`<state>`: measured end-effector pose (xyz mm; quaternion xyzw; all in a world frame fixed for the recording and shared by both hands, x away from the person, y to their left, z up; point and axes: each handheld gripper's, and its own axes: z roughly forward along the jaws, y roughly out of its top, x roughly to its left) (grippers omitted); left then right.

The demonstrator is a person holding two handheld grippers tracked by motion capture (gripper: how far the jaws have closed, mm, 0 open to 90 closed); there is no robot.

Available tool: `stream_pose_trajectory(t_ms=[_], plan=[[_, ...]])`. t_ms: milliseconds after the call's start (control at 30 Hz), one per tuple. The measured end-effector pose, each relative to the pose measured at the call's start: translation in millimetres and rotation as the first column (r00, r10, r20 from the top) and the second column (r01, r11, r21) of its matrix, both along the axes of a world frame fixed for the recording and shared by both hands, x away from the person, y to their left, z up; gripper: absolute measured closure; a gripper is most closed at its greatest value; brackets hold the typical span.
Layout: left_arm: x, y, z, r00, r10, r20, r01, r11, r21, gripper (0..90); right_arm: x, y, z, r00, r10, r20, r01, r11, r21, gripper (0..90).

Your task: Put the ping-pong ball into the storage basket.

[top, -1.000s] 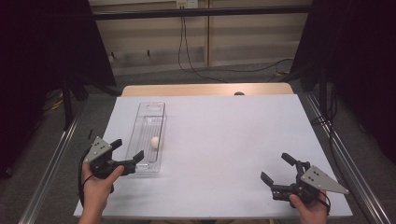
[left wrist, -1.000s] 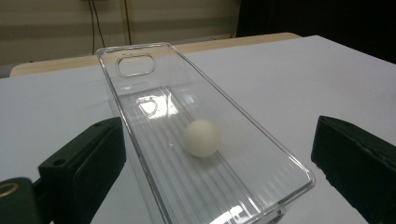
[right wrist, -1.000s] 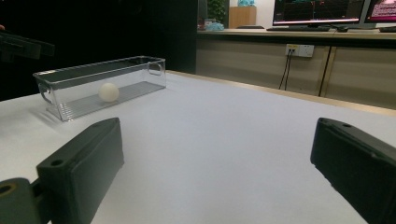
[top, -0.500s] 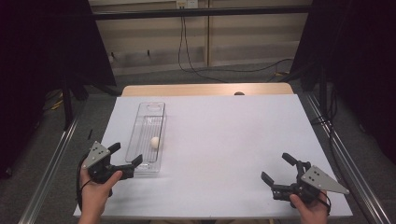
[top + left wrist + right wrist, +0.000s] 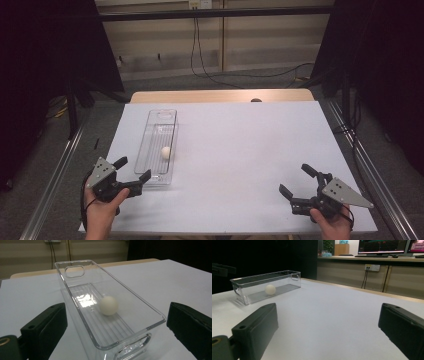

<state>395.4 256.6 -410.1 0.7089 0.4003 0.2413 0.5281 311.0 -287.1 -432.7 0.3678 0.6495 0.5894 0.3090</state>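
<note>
A long clear plastic bin [image 5: 159, 145] lies on the white table, left of centre, with a small white ball [image 5: 166, 151] resting inside it. In the left gripper view the ball [image 5: 108, 305] sits mid-bin [image 5: 82, 277], seen between my wide-apart jaws. My left gripper [image 5: 134, 173] is open at the table's front left, just before the bin's near end, holding nothing. My right gripper [image 5: 296, 181] is open at the front right, far from the bin, empty. Its view shows the bin [image 5: 249, 281] and ball [image 5: 270, 289] off to the left.
The white table [image 5: 240, 145] has a wooden strip [image 5: 220, 95] along its far edge. Metal rails [image 5: 360, 155] run along both sides. Cables hang on the back wall [image 5: 197, 40]. Monitors [image 5: 384, 246] stand on a counter in the right gripper view.
My left gripper has drawn back toward the table's front edge, away from the bin's near end. The right gripper has stayed put.
</note>
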Motion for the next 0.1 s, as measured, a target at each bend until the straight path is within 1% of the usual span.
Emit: stream_pose_trajectory(t_ms=[67,100], plan=[[-0.1,0.0,-0.4,1.0,-0.005,0.004,0.005,1.0,-0.004,3.3,-0.1,0.3,-0.2,1.0,-0.006,-0.005,0.006,0.9999,0.008,2.2],[-0.4,1.2,0.0,0.9999,-0.007,0.01,0.007,0.9999,0.008,3.3,0.0,0.3,-0.2,0.9999,-0.008,-0.007,0.009,0.9999,0.009,2.2]])
